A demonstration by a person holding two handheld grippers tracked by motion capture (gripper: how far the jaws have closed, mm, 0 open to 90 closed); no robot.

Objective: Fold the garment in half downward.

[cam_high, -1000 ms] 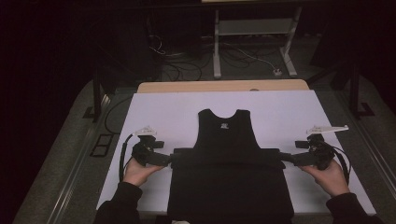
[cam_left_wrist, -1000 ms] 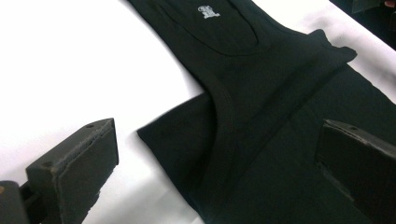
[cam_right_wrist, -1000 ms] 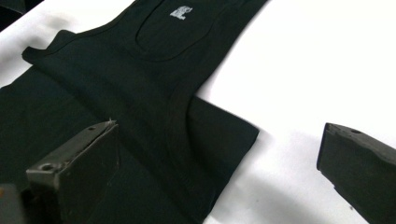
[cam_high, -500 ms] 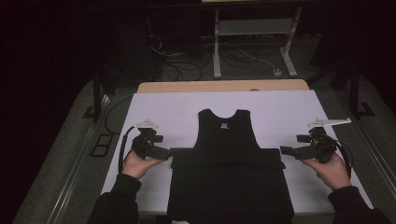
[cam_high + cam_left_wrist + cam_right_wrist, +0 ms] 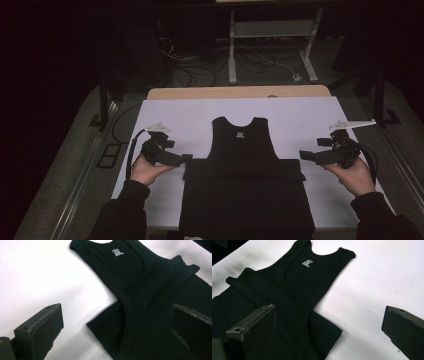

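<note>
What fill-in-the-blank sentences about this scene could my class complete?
1. The top on the sheet is coloured ____.
2. The jaws of the left gripper stand ____.
3. The right gripper holds ____.
4. The top's neck points ____ from the person.

Missing words: black; open; nothing; away

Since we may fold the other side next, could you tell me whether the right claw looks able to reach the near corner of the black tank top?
Probably yes: the right claw is open beside the black tank top, with bare white table cover between.
</note>
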